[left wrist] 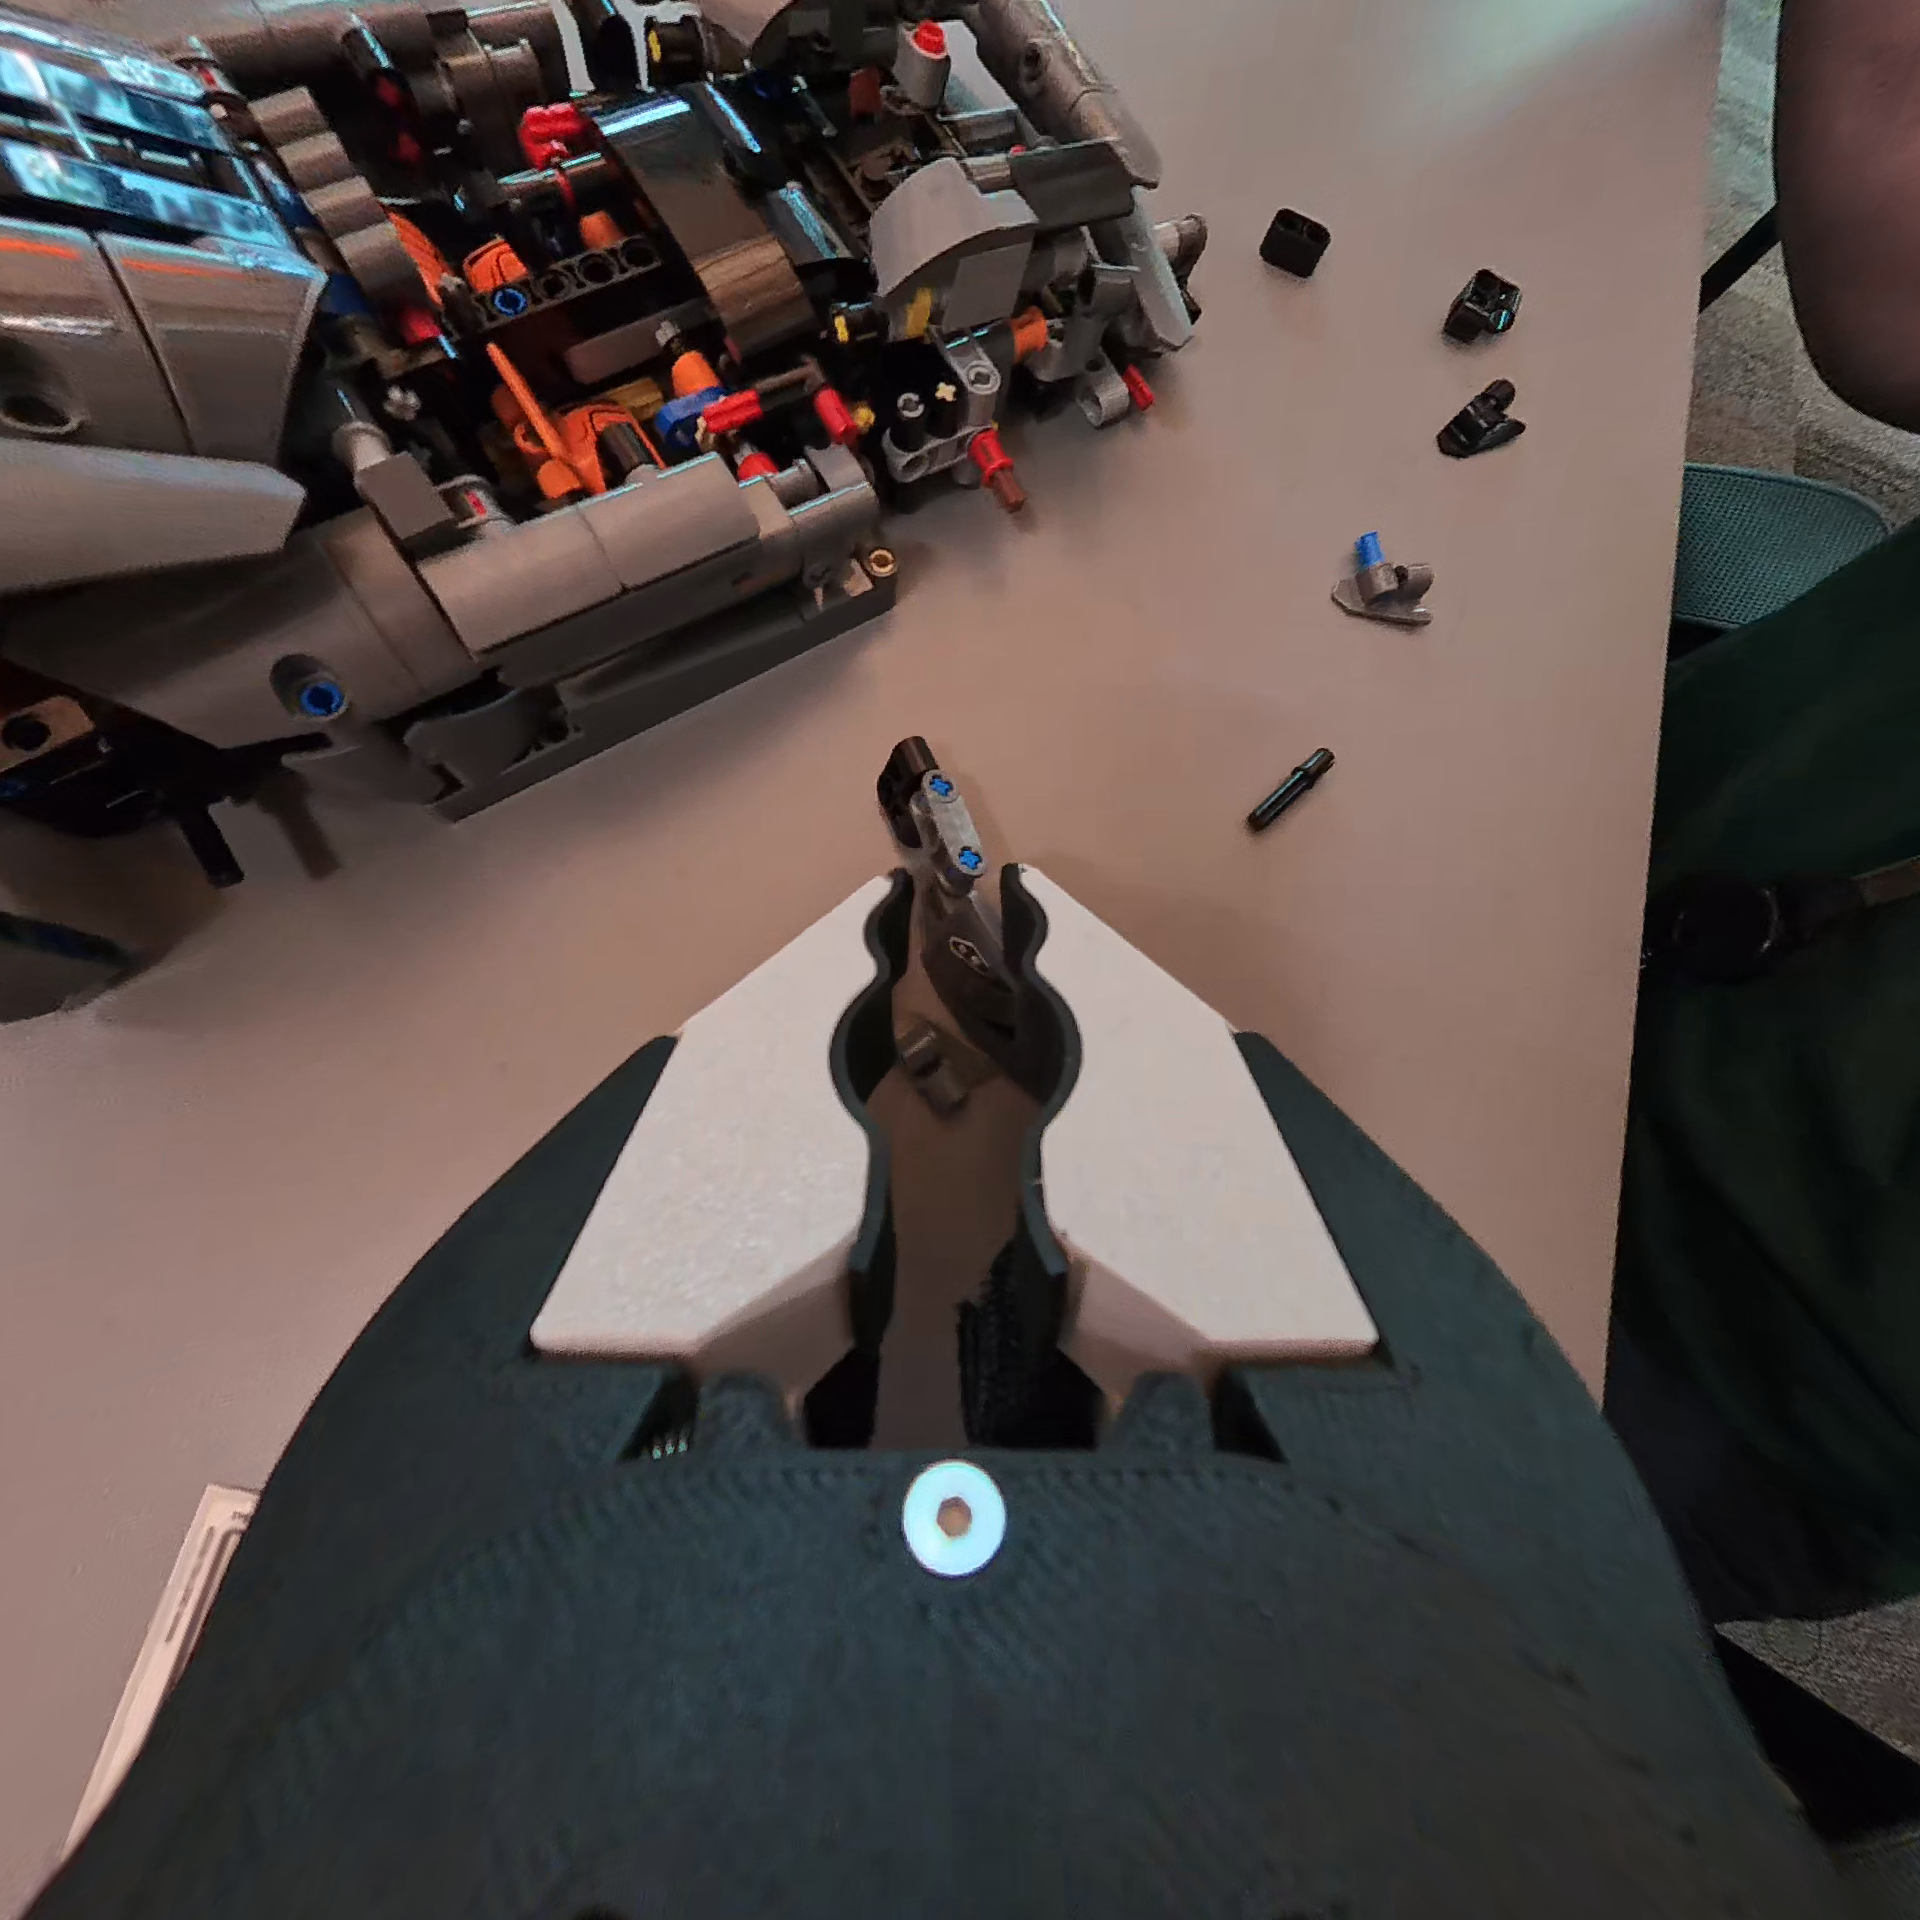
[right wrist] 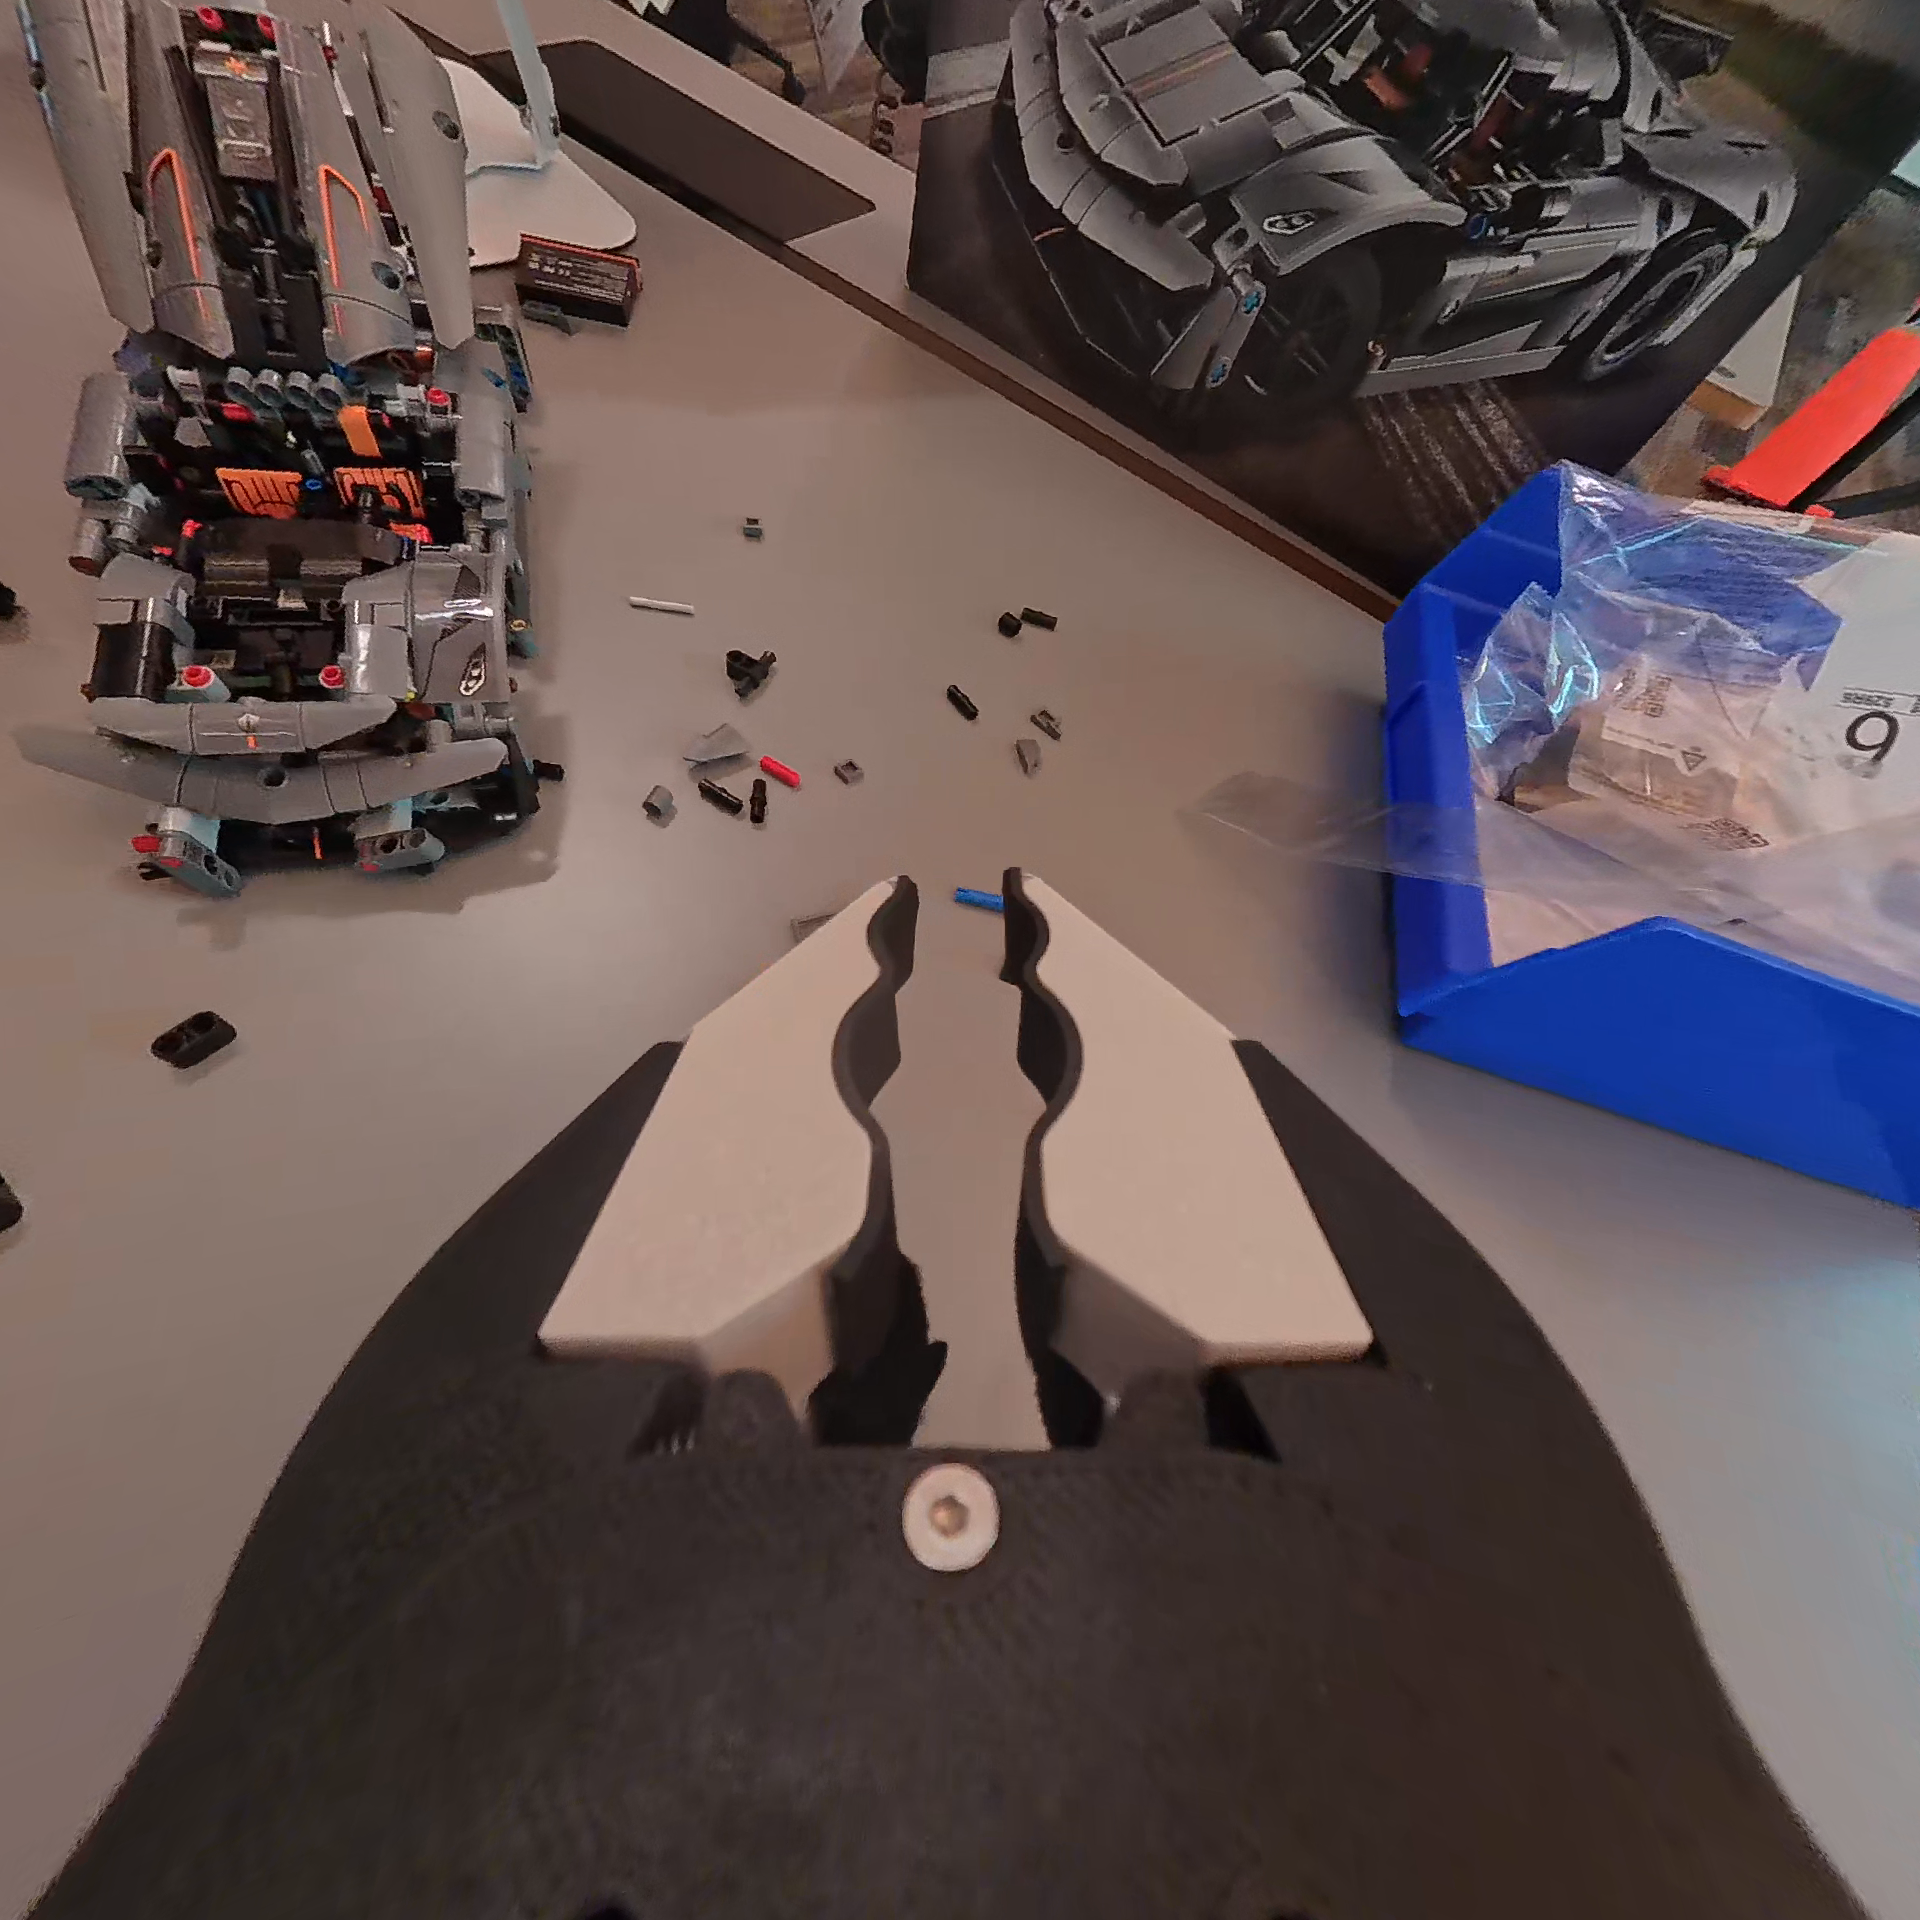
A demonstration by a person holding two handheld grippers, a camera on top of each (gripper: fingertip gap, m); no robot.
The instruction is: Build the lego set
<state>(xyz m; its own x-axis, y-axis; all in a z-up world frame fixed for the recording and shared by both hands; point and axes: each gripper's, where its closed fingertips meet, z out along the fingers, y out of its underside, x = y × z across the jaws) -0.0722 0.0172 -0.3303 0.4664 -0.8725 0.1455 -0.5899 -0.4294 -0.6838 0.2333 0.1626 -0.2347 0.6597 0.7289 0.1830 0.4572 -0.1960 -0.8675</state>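
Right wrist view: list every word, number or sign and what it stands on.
I won't repeat writing; only where it stands.
Plastic bag in the blue bin: printed labels, one large numeral.
Small dark box: print too small to read.
Car model: badge sticker on a grey panel.
Cardboard box: car picture, no words legible.

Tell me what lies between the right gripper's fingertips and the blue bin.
In the right wrist view, between the right gripper and the blue bin lies bare table, except a clear plastic bag flap spilling from the bin. A small blue pin sits between the fingertips.
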